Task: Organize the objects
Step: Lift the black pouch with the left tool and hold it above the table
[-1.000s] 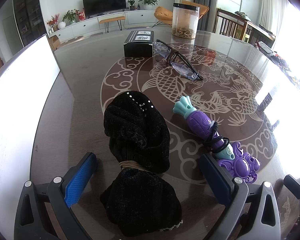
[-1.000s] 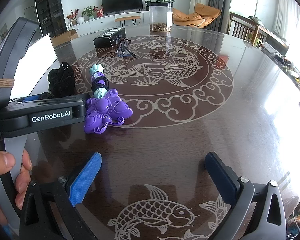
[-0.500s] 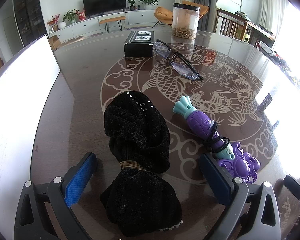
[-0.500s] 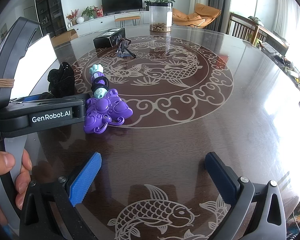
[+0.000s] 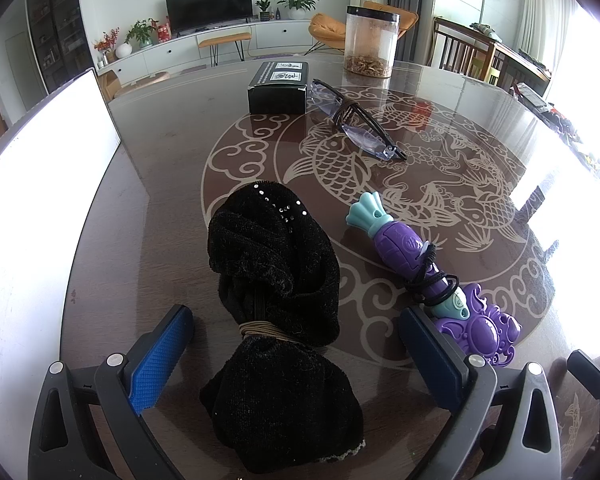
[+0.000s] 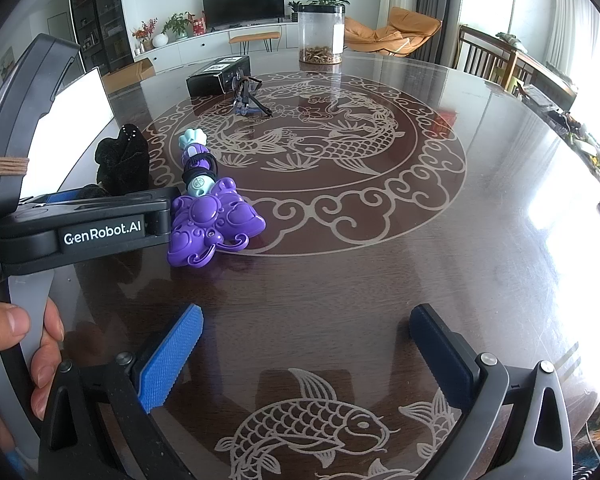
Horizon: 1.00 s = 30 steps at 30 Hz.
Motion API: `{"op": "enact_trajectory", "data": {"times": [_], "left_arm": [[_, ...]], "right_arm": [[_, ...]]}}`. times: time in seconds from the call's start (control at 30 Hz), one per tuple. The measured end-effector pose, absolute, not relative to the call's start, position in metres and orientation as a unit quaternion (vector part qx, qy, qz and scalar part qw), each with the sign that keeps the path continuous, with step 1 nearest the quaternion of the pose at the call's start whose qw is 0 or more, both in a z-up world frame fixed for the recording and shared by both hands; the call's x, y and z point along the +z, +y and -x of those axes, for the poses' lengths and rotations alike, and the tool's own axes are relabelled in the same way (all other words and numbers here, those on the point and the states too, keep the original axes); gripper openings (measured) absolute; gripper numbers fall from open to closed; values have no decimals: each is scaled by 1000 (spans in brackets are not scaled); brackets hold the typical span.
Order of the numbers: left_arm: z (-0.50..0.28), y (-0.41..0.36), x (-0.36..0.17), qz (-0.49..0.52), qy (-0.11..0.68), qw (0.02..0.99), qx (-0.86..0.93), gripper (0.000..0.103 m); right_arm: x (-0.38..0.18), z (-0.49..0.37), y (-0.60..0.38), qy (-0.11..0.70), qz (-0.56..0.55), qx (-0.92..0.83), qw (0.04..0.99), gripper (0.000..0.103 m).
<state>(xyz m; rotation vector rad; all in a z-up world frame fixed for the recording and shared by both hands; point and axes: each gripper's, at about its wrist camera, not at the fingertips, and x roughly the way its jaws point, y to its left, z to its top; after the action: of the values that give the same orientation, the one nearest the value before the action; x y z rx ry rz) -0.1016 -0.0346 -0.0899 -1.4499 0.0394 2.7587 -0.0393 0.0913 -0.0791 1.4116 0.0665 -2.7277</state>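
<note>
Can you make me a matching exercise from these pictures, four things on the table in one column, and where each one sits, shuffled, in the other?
Things:
1. black cloth bundle
2. purple toy
3. glasses
4. clear jar

Places:
A. at the far side of the table, beyond the black box
B. between the open fingers of the left gripper
C. folded, just right of the black box
D. just beyond the left gripper's right finger, right of the bundle

Pairs: 1-B, 2-D, 3-C, 4-A
</note>
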Motion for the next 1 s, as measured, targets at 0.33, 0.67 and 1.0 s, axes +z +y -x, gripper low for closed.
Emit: {"op": "enact_trajectory", "data": {"times": [0.33, 0.67, 1.0], "left_arm": [[102, -35, -90, 465, 13, 12, 885, 103], [103, -59, -86, 499, -17, 13, 866, 103], [92, -53, -86, 491, -7, 19, 871, 99]], "right_arm": [[-79, 39, 91, 22, -459, -887, 35, 103], [-79, 39, 91, 21, -459, -888, 35, 103], [-80, 39, 91, 22, -459, -888, 35, 103]]}}
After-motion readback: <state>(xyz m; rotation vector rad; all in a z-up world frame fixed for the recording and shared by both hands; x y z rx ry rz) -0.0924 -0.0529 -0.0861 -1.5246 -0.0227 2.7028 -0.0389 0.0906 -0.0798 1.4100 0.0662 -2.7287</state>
